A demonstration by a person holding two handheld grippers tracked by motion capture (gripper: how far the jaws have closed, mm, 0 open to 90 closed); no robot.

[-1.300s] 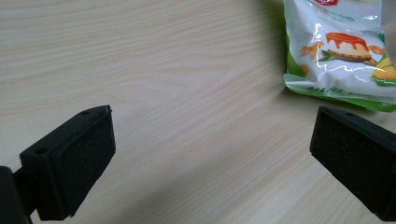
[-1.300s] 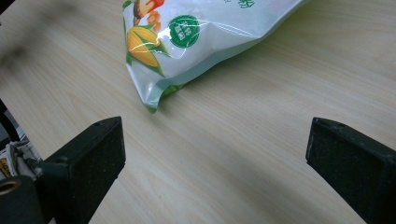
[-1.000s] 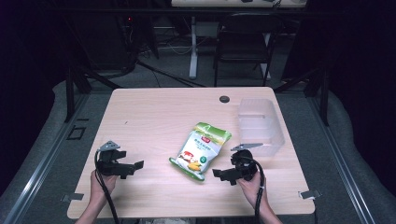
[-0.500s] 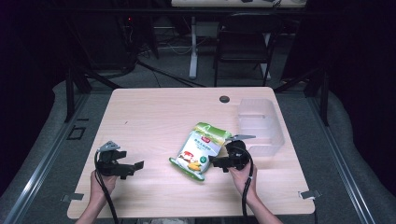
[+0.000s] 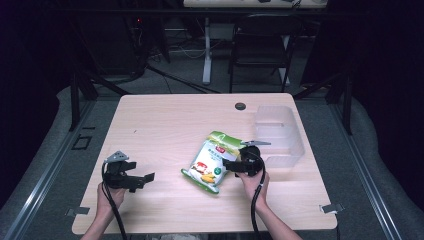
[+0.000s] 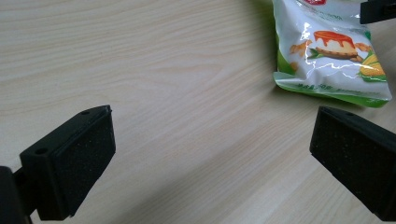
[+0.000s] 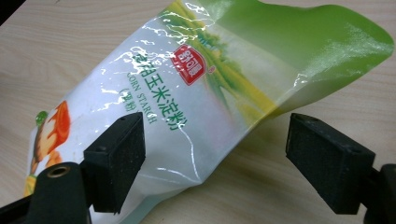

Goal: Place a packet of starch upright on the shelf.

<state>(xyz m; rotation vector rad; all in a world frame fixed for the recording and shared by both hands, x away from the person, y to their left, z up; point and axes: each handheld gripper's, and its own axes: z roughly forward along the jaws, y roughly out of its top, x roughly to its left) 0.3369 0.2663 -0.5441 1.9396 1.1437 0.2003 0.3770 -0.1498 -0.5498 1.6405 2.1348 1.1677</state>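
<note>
Right gripper [image 5: 231, 164] held at right edge of corn starch bag [image 5: 213, 160]; jaws just closing in, still apart, one pad over bag's face, other beside its edge on bare wood, no grip seen. Bag lain flat on wooden table [image 5: 165, 125], centre-right, green top end slightly raised. Clear plastic bin [image 5: 278, 134] set just beyond, near table's right edge. Left gripper [image 5: 144, 177] held well apart at front left, jaws spread wide over bare wood.

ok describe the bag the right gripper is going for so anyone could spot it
On the light wooden table, look just left of the clear plastic bin. The corn starch bag lies flat there, glossy white and green, with a red logo and pictures of corn.
</note>
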